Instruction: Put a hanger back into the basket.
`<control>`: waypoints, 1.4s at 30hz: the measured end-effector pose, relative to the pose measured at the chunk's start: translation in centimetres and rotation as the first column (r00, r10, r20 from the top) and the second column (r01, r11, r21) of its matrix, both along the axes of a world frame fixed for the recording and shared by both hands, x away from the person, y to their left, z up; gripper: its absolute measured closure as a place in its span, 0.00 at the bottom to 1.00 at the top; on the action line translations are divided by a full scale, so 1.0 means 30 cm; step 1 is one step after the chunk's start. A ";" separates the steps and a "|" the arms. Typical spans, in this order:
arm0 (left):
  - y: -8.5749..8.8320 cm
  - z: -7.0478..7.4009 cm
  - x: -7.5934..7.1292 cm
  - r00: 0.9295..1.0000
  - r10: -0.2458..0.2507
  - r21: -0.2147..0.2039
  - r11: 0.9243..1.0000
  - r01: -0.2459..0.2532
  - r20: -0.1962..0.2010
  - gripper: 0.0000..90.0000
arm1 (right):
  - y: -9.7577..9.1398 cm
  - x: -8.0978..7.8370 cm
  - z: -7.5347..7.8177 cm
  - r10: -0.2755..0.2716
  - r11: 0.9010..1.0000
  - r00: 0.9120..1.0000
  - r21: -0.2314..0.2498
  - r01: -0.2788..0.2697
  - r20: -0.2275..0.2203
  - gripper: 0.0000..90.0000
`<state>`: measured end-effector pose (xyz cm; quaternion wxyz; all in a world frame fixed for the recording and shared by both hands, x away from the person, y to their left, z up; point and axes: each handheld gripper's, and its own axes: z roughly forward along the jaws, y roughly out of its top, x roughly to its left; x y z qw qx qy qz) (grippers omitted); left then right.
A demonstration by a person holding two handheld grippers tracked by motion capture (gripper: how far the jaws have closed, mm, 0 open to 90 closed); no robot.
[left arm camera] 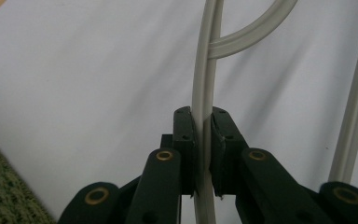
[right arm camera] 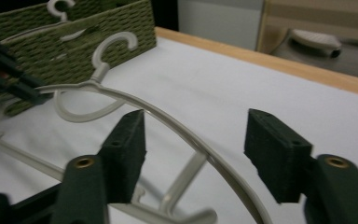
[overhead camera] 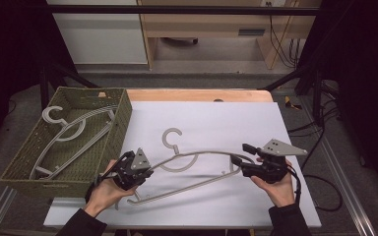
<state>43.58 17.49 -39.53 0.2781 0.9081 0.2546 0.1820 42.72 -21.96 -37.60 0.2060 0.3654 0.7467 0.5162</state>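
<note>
A beige plastic hanger [overhead camera: 197,155] lies on the white mat, hook [overhead camera: 170,135] pointing away from me. My left gripper [overhead camera: 147,172] is shut on the hanger's left arm; in the left gripper view the pads of my left gripper [left arm camera: 204,126] pinch the thin bar of the hanger [left arm camera: 205,79]. My right gripper [overhead camera: 240,153] is at the hanger's right end. In the right gripper view my right gripper [right arm camera: 196,135] stands open, and the curved arm of the hanger [right arm camera: 168,123] runs between the jaws without touching either pad.
A green woven basket [overhead camera: 123,118] stands at the left of the mat and holds several more beige hangers [overhead camera: 74,130]. The white mat [overhead camera: 216,118] covers a wooden table [overhead camera: 197,95]. Cables hang off the right side.
</note>
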 end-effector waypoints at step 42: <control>0.369 0.422 0.023 0.942 0.287 -0.163 0.952 -0.260 0.174 0.91 | -0.138 -0.050 -0.096 -0.192 0.981 0.981 0.001 0.192 -0.031 0.04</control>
